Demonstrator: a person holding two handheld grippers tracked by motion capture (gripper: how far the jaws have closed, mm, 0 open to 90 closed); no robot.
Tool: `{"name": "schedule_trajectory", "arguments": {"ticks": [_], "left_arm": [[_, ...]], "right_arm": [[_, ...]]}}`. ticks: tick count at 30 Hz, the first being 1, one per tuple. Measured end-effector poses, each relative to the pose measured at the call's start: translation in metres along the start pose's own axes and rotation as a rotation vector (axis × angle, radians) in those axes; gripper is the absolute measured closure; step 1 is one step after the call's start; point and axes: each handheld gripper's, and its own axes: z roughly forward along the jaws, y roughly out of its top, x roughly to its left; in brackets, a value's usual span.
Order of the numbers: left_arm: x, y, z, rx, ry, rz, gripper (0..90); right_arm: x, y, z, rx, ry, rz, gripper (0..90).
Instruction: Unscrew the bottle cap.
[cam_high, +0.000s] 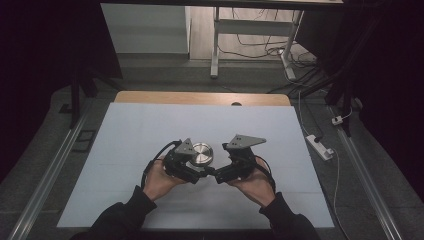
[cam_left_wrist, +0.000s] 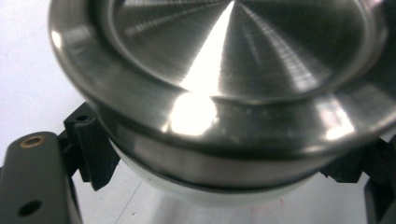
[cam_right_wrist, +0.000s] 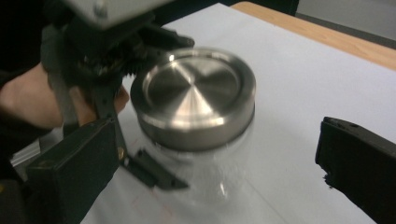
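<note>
The glass jar (cam_right_wrist: 205, 172) could slip or tip — its clear wall is slick, and the left tongs (cam_left_wrist: 224, 172) clamp it just under the steel lid (cam_right_wrist: 194, 93). It stands mid-bench (cam_high: 150, 130). The right tongs (cam_right_wrist: 215, 158) gape wide beside the jar, touching nothing — a sideways knock could topple it.

A brushed steel lid (cam_left_wrist: 224, 60) looms close, glare on its rim, a clear jar body (cam_left_wrist: 210, 189) beneath it, black jaws standing at either side over white tabletop (cam_left_wrist: 28, 70).
</note>
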Motion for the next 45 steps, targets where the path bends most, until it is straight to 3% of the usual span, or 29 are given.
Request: {"name": "schedule_trajectory", "arguments": {"ticks": [7,10,13,16,19,23,27,28,29,31,36,37,39,42,43,45], "left_arm": [[-0.002,0.001,0.0,0.004,0.007,-0.007,15.5],[-0.002,0.001,0.001,0.005,0.009,-0.009,15.5],[-0.003,0.001,0.001,0.009,0.009,-0.013,15.5],[-0.002,0.001,0.001,0.007,-0.001,-0.018,15.5],[-0.002,0.001,0.001,0.004,-0.007,-0.018,15.5],[0.0,0.001,-0.001,0.0,-0.035,0.001,15.5],[0.001,0.001,-0.003,-0.001,-0.086,0.034,15.5],[0.0,0.0,-0.003,-0.008,-0.1,0.036,15.5],[0.0,0.0,-0.003,-0.014,-0.118,0.042,15.5],[0.0,0.001,-0.004,-0.003,-0.144,0.074,15.5],[-0.003,0.002,-0.004,0.002,-0.198,0.119,15.5],[-0.004,0.002,-0.003,0.003,-0.21,0.129,15.5],[-0.005,0.003,-0.002,0.008,-0.216,0.132,15.5],[-0.004,0.003,-0.001,0.008,-0.197,0.122,15.5],[-0.003,0.003,-0.002,0.011,-0.187,0.12,15.5],[-0.002,0.002,-0.003,0.002,-0.166,0.092,15.5]], "right_arm": [[0.004,0.009,0.018,0.001,-0.007,-0.018,0.0],[0.007,0.01,0.027,-0.003,-0.015,-0.03,4.9],[0.007,0.011,0.028,-0.016,-0.015,-0.037,7.8],[0.01,0.01,0.029,-0.038,0.007,-0.053,19.2],[0.011,0.01,0.029,-0.041,0.001,-0.069,19.4],[0.009,0.01,0.027,-0.043,0.028,-0.074,19.5],[0.002,0.012,0.023,-0.029,0.128,-0.111,19.6],[0.002,0.012,0.023,-0.029,0.128,-0.111,19.6],[-0.004,0.013,0.022,-0.022,0.201,-0.131,19.5],[-0.006,0.013,0.021,-0.021,0.226,-0.138,19.5],[-0.024,0.011,0.019,-0.025,0.428,-0.199,19.5],[-0.024,0.011,0.019,-0.025,0.428,-0.199,19.5],[-0.03,0.009,0.019,-0.024,0.493,-0.218,19.3],[-0.029,0.009,0.02,-0.026,0.477,-0.191,17.9],[-0.026,0.01,0.019,-0.028,0.448,-0.185,7.6],[-0.024,0.011,0.018,-0.02,0.43,-0.182,5.6]]}}
